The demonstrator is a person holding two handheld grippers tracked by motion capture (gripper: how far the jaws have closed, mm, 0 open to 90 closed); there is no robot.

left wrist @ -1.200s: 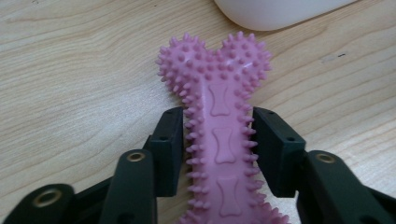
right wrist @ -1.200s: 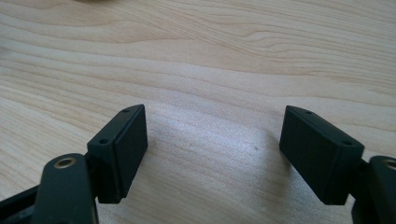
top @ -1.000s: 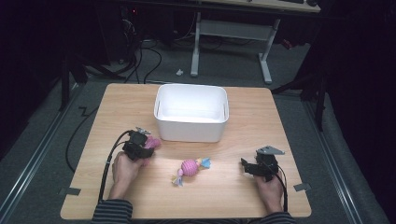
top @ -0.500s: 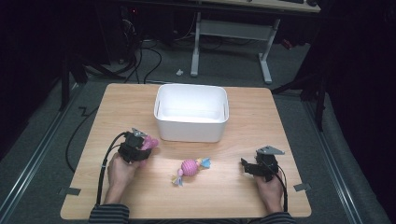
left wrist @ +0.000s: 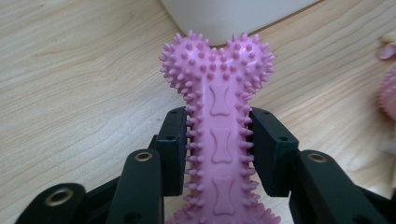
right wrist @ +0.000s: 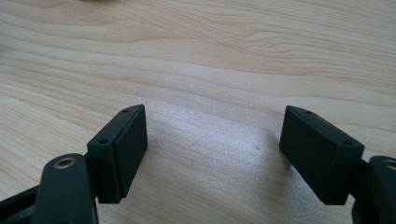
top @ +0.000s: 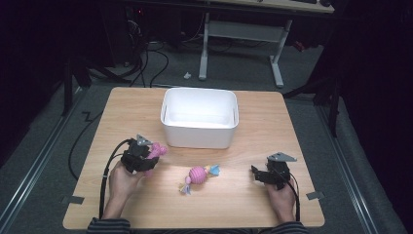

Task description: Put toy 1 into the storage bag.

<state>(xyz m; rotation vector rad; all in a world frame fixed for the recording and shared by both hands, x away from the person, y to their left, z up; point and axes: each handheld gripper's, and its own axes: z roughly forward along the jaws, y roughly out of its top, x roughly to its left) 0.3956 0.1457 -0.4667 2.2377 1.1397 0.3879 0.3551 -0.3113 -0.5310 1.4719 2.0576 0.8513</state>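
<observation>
Half the pink bone (left wrist: 219,121) claw-covered (left wrist: 219,154)

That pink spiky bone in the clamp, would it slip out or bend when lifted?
Probably not slip: the left gripper clamps the bone by its narrow shaft, and the nubs likely add grip. It looks like soft rubber, so it may flex a little yet hold its shape. It seems light, and its wide knobbed ends should stop rolling.

Black left gripper (top: 146,161) and right gripper (top: 260,175), grey three-cornered top plates, black trailing cables, brass-ringed screw holes, striped sleeves (top: 109,225)
</observation>
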